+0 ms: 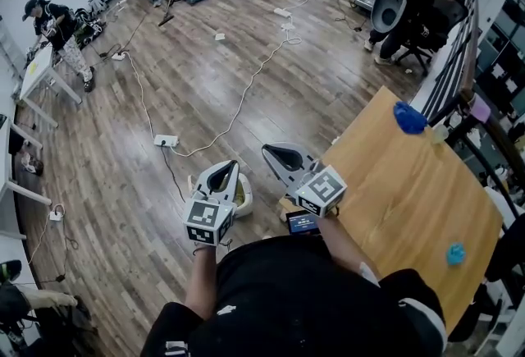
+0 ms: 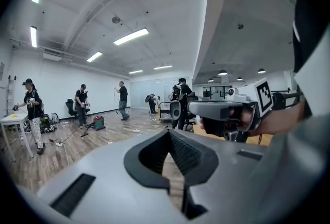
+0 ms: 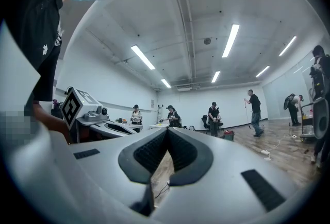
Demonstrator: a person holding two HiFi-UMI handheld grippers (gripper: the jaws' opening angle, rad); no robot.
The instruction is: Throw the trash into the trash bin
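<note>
Head view shows my left gripper (image 1: pixel 230 167) and right gripper (image 1: pixel 268 151) both squeezed together with nothing in them, a blue trash wad (image 1: pixel 408 118) and a smaller blue bit (image 1: pixel 455 253) lying well apart on the wooden table (image 1: pixel 385 183), and a pale trash bin (image 1: pixel 244 201) on the floor, mostly hidden behind my left gripper.

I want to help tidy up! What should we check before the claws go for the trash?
1. Left claw empty: ok, nothing held.
2. Right claw empty: ok, nothing held.
3. Claws open to grab: not ok, both are shut.
4. Trash in sight: ok, a blue crumpled piece and a small blue piece lie on the wooden table.
5. Claws close to the trash: not ok, both are well away from the pieces.
6. Bin found: cannot tell, a pale container on the floor is half hidden behind the left claw.
</note>
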